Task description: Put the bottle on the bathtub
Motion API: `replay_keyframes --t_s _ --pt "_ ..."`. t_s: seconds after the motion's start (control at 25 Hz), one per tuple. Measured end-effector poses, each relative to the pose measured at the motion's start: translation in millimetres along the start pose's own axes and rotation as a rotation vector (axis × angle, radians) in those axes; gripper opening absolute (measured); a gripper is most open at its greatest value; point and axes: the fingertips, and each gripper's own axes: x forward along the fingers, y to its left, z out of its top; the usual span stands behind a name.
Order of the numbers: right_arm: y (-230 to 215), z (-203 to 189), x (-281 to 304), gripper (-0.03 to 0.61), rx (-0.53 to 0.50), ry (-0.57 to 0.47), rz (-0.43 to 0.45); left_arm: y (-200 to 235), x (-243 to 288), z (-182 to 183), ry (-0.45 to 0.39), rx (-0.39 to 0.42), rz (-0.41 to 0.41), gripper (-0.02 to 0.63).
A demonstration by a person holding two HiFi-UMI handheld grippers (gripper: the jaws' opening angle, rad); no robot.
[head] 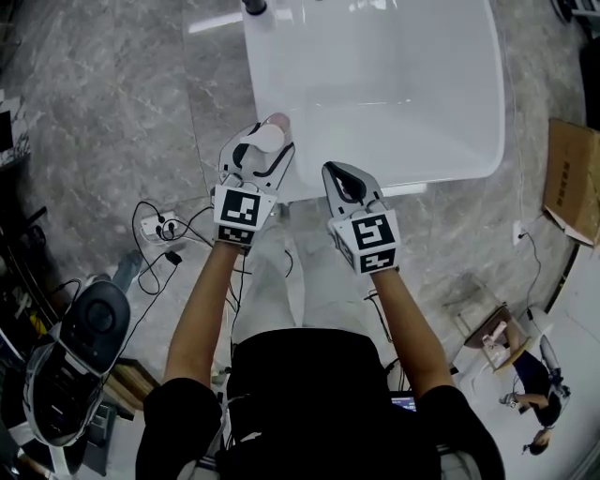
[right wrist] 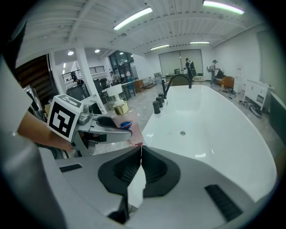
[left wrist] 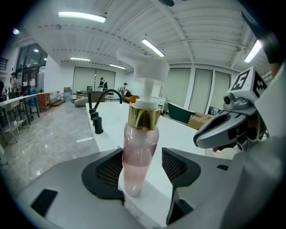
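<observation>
A clear pink pump bottle (left wrist: 139, 152) with a gold collar and white pump stands upright on the near rim of the white bathtub (head: 300, 183). My left gripper (left wrist: 142, 165) is open around it; the left pad sits at the bottle's side and a small gap shows at the right pad. From the head view, the bottle (head: 269, 137) shows between the left gripper's (head: 265, 142) spread fingers. My right gripper (head: 336, 171) hovers just to the right over the same rim, shut and empty. The right gripper view shows its jaws (right wrist: 141, 150) touching, with the bottle (right wrist: 123, 123) and the left gripper (right wrist: 109, 121) to the left.
A black faucet (head: 255, 6) stands at the tub's far corner. On the grey marble floor lie a power strip with cables (head: 159, 228) at the left, a black device (head: 80, 347) at lower left and a cardboard box (head: 574, 178) at the right.
</observation>
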Motion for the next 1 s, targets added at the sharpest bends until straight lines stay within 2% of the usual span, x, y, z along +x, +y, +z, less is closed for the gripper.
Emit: replay_keyframes --t_s 0.24,0.32,0.4,0.52,0.76,1.0 --pt "8.6 21.0 -8.3 0.025 -0.031 -0.020 0.005 4.8 -24.4 0.6 0.048 -0.008 0.029 0.267" --pt "10.1 28.7 -9.9 0.025 -0.035 -0.028 0.004 7.4 -30.7 2.1 0.062 -0.007 0.030 0.235" --pt "10.3 35.8 -10.3 0.025 -0.033 -0.036 0.004 12.6 -34.8 4.2 0.076 -0.015 0.038 0.175" --pt "11.2 44.1 -16.4 0.025 -0.037 -0.044 0.000 15.9 -45.2 13.4 0.082 -0.038 0.050 0.152" --pt "19.6 62.3 -49.2 0.025 -0.062 -0.074 -0.015 4.5 -83.6 44.3 0.037 -0.037 0.083 0.052" --pt "33.8 91.5 -103.2 0.025 -0.108 -0.144 -0.036 -21.3 -136.1 93.9 -0.051 -0.001 0.114 0.018"
